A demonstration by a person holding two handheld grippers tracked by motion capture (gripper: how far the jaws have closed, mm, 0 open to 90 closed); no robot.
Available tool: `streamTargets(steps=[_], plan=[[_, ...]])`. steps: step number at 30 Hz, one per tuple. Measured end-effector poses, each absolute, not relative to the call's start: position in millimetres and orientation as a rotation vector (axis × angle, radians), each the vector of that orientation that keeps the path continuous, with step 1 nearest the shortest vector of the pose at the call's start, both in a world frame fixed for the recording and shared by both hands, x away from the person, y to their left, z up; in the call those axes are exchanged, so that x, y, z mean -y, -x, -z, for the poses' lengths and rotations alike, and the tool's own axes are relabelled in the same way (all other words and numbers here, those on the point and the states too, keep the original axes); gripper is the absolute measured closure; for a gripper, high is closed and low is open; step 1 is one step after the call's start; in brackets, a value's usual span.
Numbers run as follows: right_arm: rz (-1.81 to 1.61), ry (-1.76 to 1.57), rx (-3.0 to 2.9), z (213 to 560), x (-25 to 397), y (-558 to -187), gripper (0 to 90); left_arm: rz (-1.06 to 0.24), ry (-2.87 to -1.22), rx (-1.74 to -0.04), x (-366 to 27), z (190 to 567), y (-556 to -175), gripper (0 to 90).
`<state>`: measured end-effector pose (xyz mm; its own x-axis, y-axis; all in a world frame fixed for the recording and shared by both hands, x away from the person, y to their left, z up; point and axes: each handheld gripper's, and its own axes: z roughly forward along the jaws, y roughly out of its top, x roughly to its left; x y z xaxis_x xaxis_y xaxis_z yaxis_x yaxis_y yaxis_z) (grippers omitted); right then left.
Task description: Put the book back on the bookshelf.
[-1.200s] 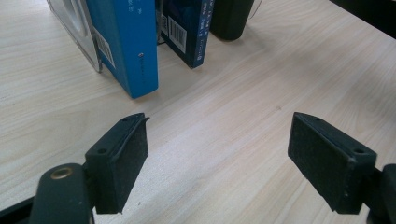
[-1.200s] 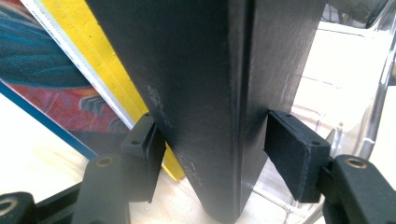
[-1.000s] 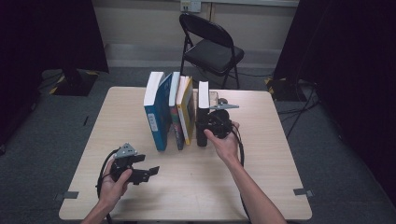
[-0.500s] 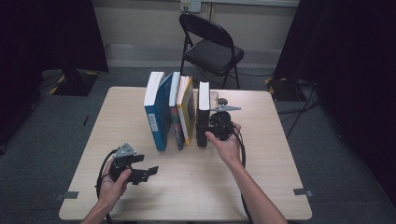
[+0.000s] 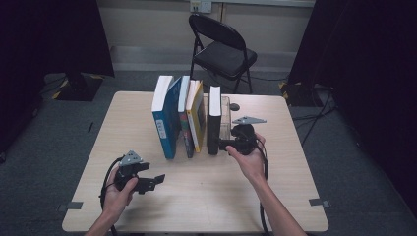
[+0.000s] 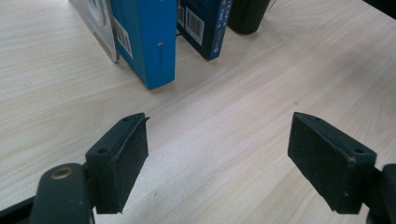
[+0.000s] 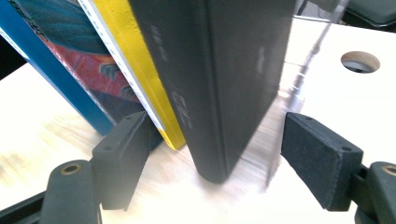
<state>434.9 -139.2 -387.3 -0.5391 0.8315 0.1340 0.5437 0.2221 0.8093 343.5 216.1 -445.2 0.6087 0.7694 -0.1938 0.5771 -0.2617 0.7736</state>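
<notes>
The counter [image 5: 206,196] carries a row of upright books, and my black book [image 5: 214,120] stands at its right end beside the yellow book [image 5: 197,118]. My right gripper [image 7: 212,161] has its jaws apart around its spine. My left gripper [image 5: 156,181] hovers near, jaws apart.

Four books [image 5: 188,118] stand ahead of the right claw [image 5: 222,144]; one folding chair [image 5: 222,46] stands beyond them.
</notes>
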Motion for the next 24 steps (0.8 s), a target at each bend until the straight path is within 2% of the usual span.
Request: streamTargets(steps=[14,20,24], plan=[[-1.215,-1.32,-2.112,389.8,197.5,-393.4,15.5,-0.321,-1.949,-1.156,-229.2,447.6,-350.4,19.7],[-1.176,-1.38,-2.086,407.9,228.6,-376.1,16.2,-0.328,-1.974,-1.176,-233.5,450.2,-351.5,18.9],[-1.14,-1.455,-2.077,426.8,249.1,-367.5,16.1,-0.327,-1.96,-1.266,-236.5,453.7,-354.8,19.8]])
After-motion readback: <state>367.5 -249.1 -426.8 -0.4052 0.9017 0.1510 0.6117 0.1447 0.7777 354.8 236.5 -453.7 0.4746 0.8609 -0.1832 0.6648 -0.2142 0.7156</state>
